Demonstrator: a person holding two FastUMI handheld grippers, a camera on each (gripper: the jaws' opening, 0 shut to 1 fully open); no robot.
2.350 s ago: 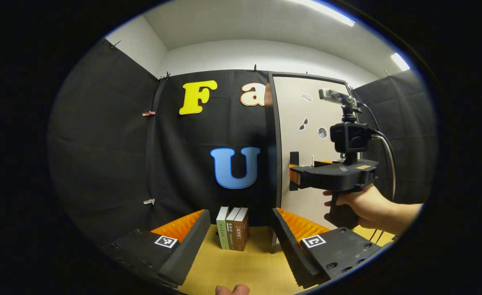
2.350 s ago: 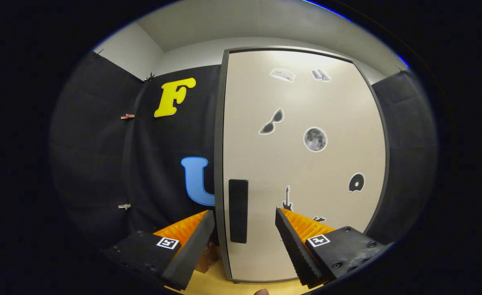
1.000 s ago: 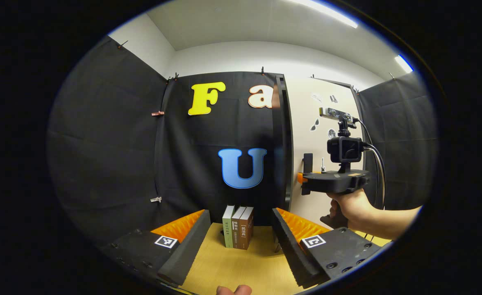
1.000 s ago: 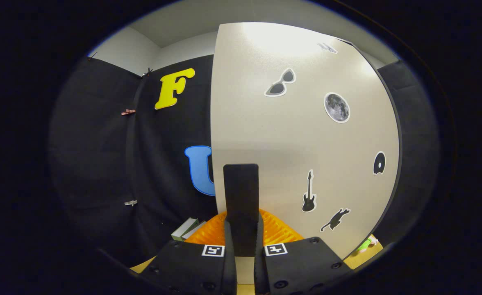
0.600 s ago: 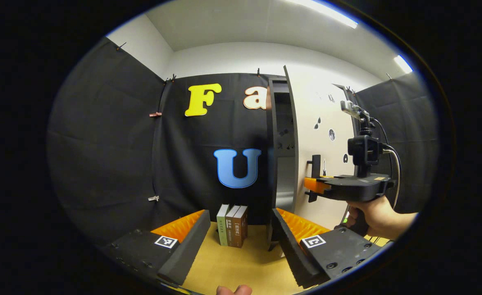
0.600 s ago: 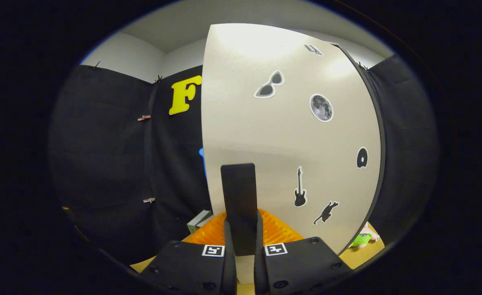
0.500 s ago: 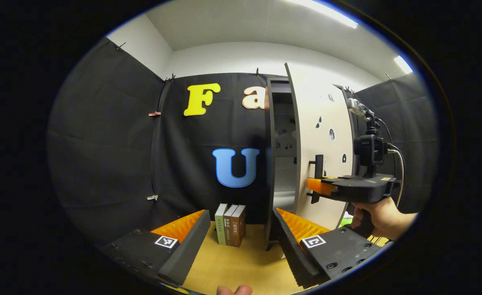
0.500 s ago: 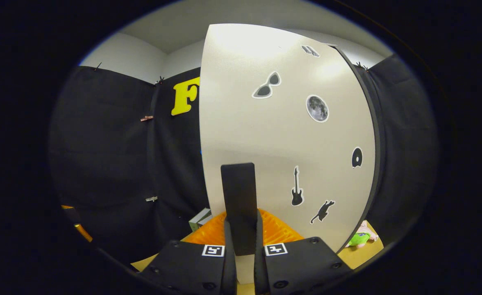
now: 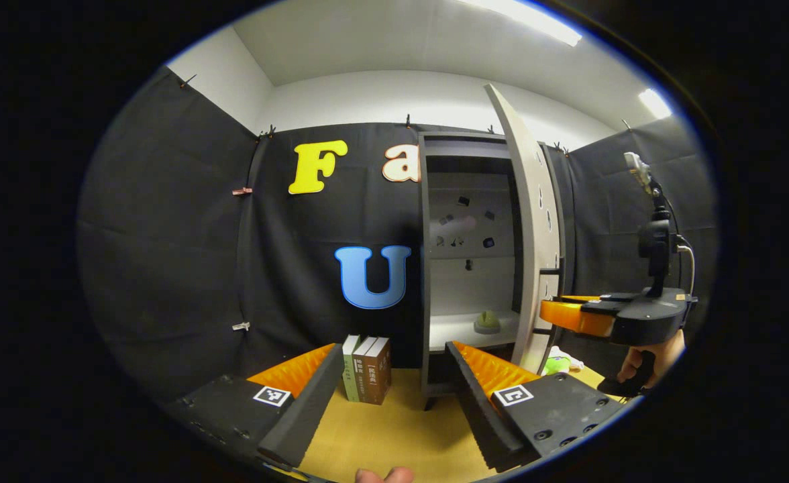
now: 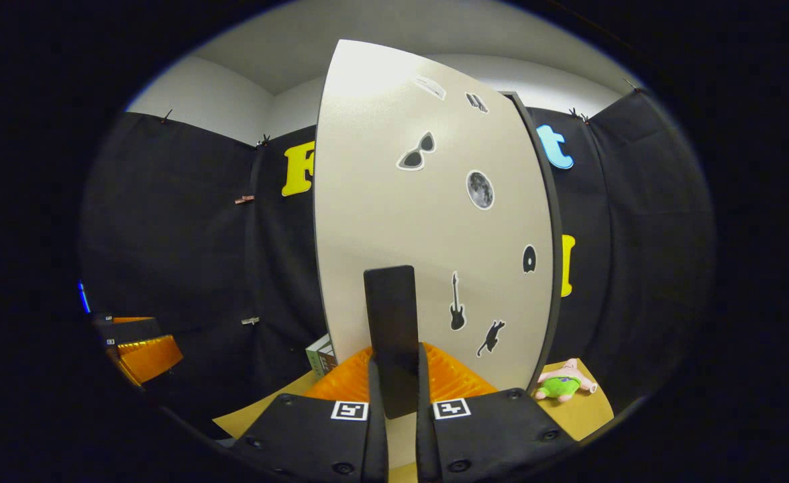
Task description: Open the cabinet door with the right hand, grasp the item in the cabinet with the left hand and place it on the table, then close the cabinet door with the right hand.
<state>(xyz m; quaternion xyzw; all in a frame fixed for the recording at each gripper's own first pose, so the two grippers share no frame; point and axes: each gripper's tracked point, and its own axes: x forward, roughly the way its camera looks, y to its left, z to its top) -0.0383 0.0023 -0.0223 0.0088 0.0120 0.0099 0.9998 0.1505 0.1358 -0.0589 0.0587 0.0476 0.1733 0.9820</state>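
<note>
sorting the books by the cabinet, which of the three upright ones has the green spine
The leftmost book, farthest from the cabinet. The two books beside it have brown spines.

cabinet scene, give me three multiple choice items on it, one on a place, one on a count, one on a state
1. Where does the small green item sit?
A. on the cabinet's lower shelf
B. on top of the books
C. between the left gripper's fingers

2. How many books stand beside the cabinet?
A. one
B. three
C. five

3. What is the state of the cabinet door?
A. fully closed
B. taken off and lying on the table
C. swung open, its handle clamped by the right gripper

Answers:
1. A, the left gripper view shows it resting on the pale shelf inside the open cabinet.
2. B, three spines stand upright side by side on the table.
3. C, the cabinet interior is exposed in the left gripper view, and the right gripper is closed on the black handle; the left gripper stands open, holding nothing.
</note>
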